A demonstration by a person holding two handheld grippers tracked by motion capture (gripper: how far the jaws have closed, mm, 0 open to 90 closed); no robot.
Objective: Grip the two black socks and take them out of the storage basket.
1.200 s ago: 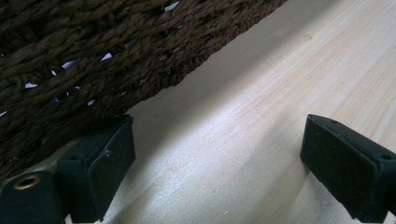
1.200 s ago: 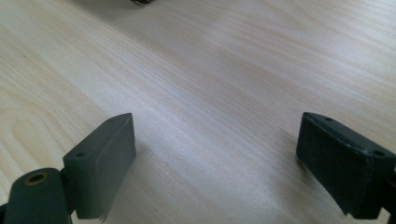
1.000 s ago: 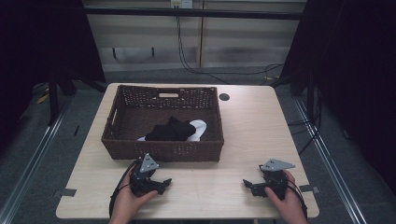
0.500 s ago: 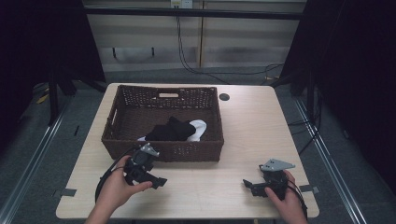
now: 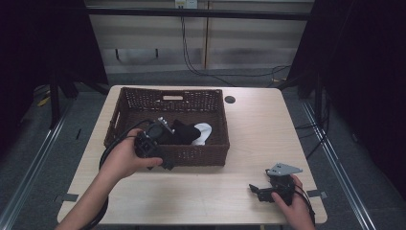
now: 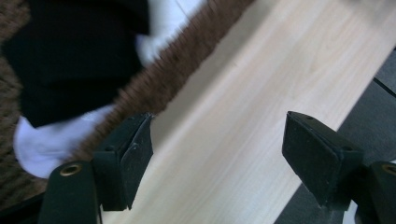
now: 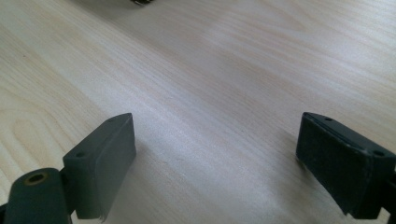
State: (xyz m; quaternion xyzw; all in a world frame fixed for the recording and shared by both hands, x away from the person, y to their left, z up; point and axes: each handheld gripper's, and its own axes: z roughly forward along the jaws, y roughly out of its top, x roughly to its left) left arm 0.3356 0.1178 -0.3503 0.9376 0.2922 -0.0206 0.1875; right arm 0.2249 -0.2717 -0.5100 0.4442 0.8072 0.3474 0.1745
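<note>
High view: left gripper (image 5: 152, 143) sits at the front-left rim of the wicker basket (image 5: 125, 125), held by the left hand (image 5: 125, 158). Its jaw tips are hard to make out here, dark on dark weave, so can't read the gap from this view. Just beyond it, inside the basket, lies the black cloth (image 5: 184, 132) w/ a white cloth (image 5: 203, 132) partly tucked under it; how the 2 pieces join is hidden. Right gripper (image 5: 268, 190) rests low on the table (image 5: 258, 129) near the front-right corner, well apart from the basket, grey plate on top, right hand (image 5: 293, 203) partly cut off by the frame's bottom edge.

Left gripper view: blurred. Jaws spread wide, nothing between them, touching nothing. Basket rim (image 6: 187, 70) runs diagonally just past the left jaw; black cloth (image 6: 79, 60) and white cloth (image 6: 44, 144) lie beyond that rim, both cut off by the frame edge. Bare tabletop (image 6: 243, 121) fills the gap between the jaws.

Right gripper view: jaws spread wide, empty, only wood grain of the table (image 7: 210, 93) between and ahead of them. A small dark bit at the top edge is cut off, can't tell what it is.
</note>
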